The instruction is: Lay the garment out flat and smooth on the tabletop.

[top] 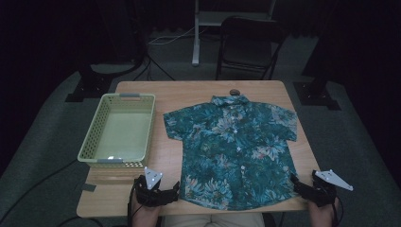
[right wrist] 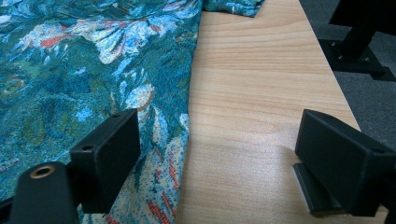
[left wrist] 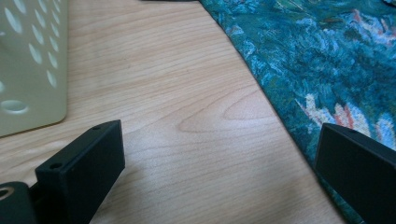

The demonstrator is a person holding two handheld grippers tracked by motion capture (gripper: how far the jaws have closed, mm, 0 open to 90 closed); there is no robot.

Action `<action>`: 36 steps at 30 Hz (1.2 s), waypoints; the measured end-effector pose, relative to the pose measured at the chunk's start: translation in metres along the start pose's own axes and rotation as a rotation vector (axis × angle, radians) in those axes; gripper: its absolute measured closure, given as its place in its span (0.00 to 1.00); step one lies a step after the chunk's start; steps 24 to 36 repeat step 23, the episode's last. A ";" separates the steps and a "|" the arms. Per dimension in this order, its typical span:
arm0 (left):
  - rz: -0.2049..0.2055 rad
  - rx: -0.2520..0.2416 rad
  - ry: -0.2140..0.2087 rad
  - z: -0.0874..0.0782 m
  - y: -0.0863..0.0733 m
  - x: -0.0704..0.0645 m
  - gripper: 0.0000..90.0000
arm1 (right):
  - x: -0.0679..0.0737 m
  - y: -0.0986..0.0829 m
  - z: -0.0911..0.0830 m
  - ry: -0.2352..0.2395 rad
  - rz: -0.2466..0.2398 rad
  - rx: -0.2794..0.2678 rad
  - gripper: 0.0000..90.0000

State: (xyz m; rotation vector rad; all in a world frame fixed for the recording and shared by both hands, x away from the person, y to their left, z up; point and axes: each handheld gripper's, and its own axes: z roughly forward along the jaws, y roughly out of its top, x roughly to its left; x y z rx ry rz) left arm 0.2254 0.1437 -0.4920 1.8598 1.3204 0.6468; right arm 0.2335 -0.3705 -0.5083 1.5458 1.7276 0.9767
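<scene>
High view: 1 shirt (top: 234,151), 1 basket (top: 120,128)

We hold our left black two-jaw gripper (top: 158,189) low at the near edge on our left side, its jaws spread wide apart with nothing between them. Our right black two-jaw gripper (top: 307,185) sits at the near right corner, jaws likewise parted and empty. Both forearms enter from the bottom, each gripper carrying its grey triangular plate.

Probably a lab or recording studio. Dark surroundings, grey carpet (top: 42,142), black rig stands (top: 90,80). Folding chair (top: 248,47) behind lit wooden table (top: 189,94).
</scene>
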 end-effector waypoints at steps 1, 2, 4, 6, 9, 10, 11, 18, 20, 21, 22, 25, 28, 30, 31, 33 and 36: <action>0.011 -0.015 0.013 -0.002 0.000 -0.001 0.03 | 0.000 0.000 0.000 0.000 0.000 0.000 0.15; 0.026 -0.031 0.021 -0.002 -0.001 -0.002 0.03 | 0.000 0.000 0.000 0.000 0.000 -0.001 0.15; 0.041 -0.024 0.046 -0.001 -0.003 -0.002 0.03 | 0.000 0.000 0.000 0.000 0.000 -0.001 0.15; 0.037 -0.008 0.052 0.003 -0.008 0.000 0.03 | 0.000 0.000 0.000 0.000 0.002 0.000 0.15; 0.015 -0.028 0.052 0.004 -0.012 0.002 0.03 | 0.000 0.000 0.000 0.001 0.002 -0.001 0.15; 0.008 -0.033 0.056 0.004 -0.013 0.003 0.03 | 0.000 0.000 0.000 0.001 0.002 0.000 0.15; 0.004 -0.037 0.058 0.004 -0.014 0.003 0.03 | 0.000 0.000 0.000 0.001 0.001 -0.001 0.15; 0.001 -0.044 0.068 0.003 -0.015 0.003 0.03 | 0.000 0.000 0.000 0.001 -0.001 0.000 0.15; 0.002 -0.044 0.068 0.003 -0.015 0.003 0.03 | 0.000 0.000 0.000 0.001 -0.002 0.000 0.15; 0.003 -0.043 0.067 0.003 -0.015 0.003 0.03 | 0.000 0.000 0.000 0.001 -0.002 0.000 0.15; 0.002 -0.044 0.068 0.003 -0.015 0.003 0.03 | 0.000 0.000 0.000 0.001 -0.001 0.000 0.15; 0.001 -0.044 0.067 0.003 -0.015 0.003 0.03 | 0.000 0.000 0.000 0.001 -0.002 0.000 0.15; 0.001 -0.044 0.067 0.003 -0.015 0.003 0.03 | 0.000 0.000 0.000 0.001 -0.002 0.000 0.15; 0.001 -0.044 0.067 0.003 -0.015 0.003 0.03 | 0.000 0.000 0.000 0.001 -0.002 0.000 0.15; 0.001 -0.044 0.067 0.003 -0.015 0.003 0.03 | 0.000 0.000 0.000 0.001 -0.002 0.000 0.15; 0.001 -0.044 0.067 0.003 -0.015 0.003 0.03 | 0.000 0.000 0.000 0.001 -0.002 0.000 0.15; 0.001 -0.044 0.067 0.003 -0.015 0.003 0.03 | 0.000 0.000 0.000 0.001 -0.002 0.000 0.15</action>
